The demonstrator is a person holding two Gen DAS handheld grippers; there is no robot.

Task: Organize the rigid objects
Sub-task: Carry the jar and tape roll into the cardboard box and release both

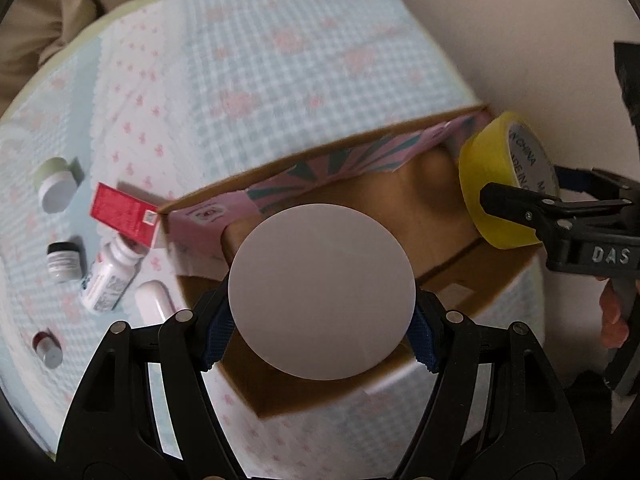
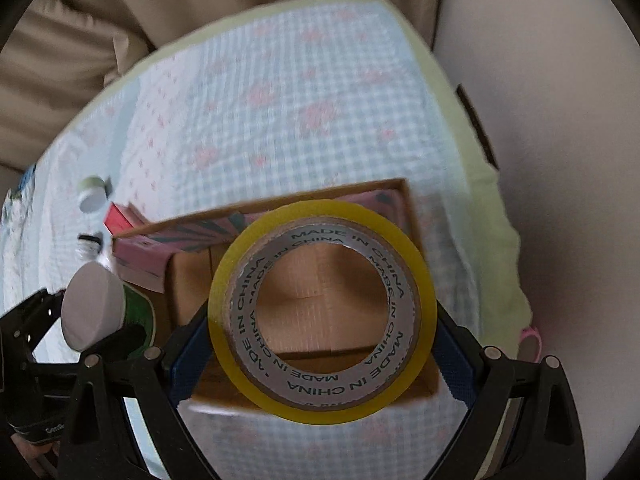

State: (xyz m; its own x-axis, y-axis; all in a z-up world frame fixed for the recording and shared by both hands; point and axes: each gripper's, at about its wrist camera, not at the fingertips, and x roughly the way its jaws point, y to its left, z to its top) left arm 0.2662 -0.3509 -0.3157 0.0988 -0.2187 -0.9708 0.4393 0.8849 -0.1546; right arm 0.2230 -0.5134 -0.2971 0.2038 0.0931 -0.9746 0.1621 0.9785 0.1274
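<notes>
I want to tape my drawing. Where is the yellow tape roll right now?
The yellow tape roll is clamped in the right gripper, hanging above the open cardboard box; in the left wrist view it sits at the right.

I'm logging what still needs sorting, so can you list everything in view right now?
cardboard box: one, brown, open, on the checked cloth
pink carton: one, inside the box along its far wall
tape roll: one, yellow, held over the box
white-based container: one, green side, held over the box
red carton: one, left of the box
white bottle: one, lying by the red carton
small jars: several, left on the cloth
checked cloth: one, pale blue with pink flowers
left gripper: black, jaws gripping the container
right gripper: black, jaws gripping the tape
</notes>
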